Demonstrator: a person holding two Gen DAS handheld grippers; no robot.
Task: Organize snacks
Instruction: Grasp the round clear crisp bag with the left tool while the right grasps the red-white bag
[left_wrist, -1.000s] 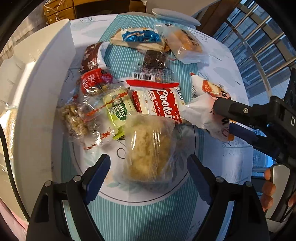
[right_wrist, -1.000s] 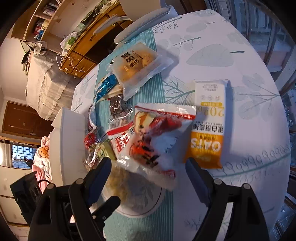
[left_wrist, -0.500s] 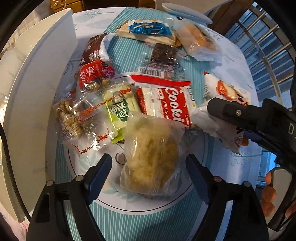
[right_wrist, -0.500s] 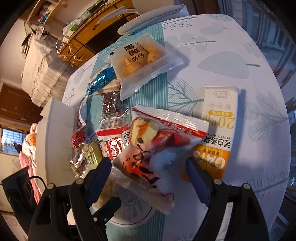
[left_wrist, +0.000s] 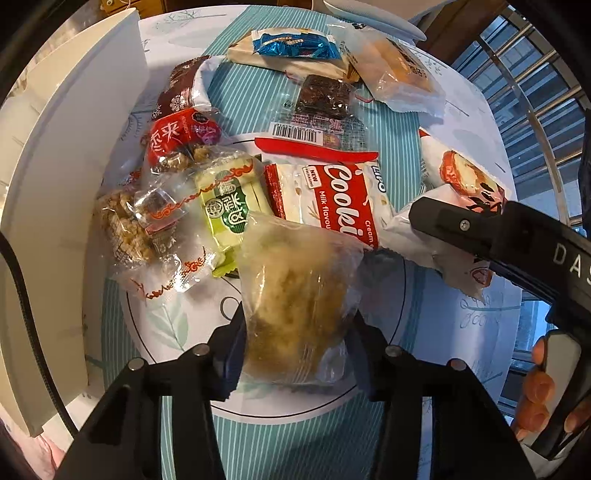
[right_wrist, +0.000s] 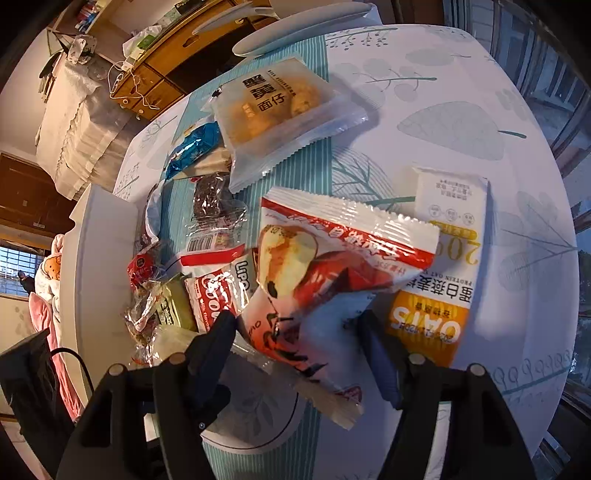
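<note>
Left gripper (left_wrist: 295, 343) points steeply down over the plate (left_wrist: 177, 325); its jaws are closing on the clear bag of pale crumbly snack (left_wrist: 295, 291) at the plate's near edge, pads touching its sides. Judgement: squeeze gently, the bag looks soft and slippery.

Right gripper (right_wrist: 299, 339), just right of the plate, tilts down, its jaws closing on the red-and-white packet (right_wrist: 325, 280). Judgement: grip the body, not the crimped seam. The oat bar (right_wrist: 439, 266) lies farther right.
</note>
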